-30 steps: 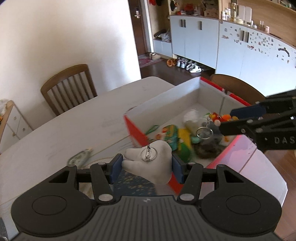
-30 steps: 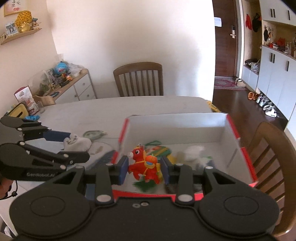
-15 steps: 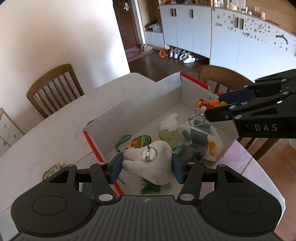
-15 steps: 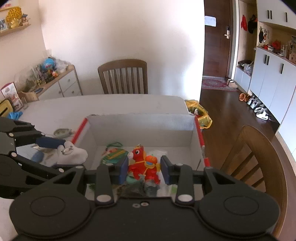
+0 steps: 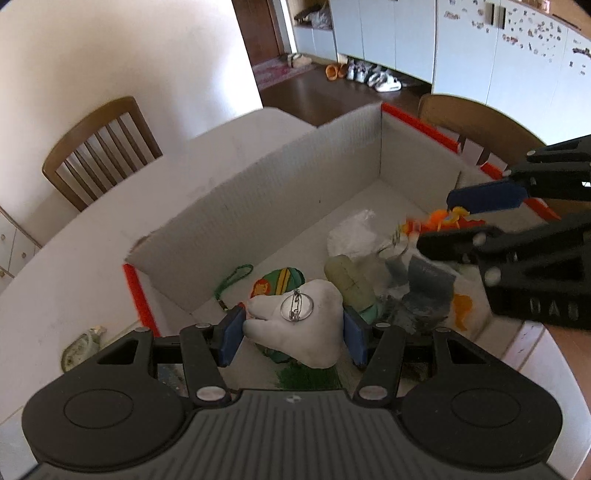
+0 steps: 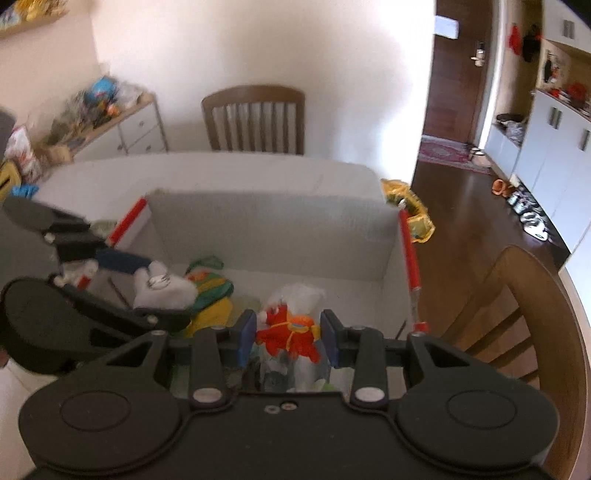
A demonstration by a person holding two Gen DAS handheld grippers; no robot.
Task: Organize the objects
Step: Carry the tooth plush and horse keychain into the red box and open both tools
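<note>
Cream walls (image 6: 258,44), dark wood floor (image 6: 461,206), slatted wooden chair (image 6: 255,118), white cabinets (image 5: 399,33).

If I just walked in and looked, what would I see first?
Probably the white tooth-shaped toy squeezed in the left gripper, and the red horse toy squeezed in the right gripper. Both hang over a white box with red edges on the table, already holding a jumble of small toys.

Matt corrugated cardboard box (image 5: 258,206)
</note>
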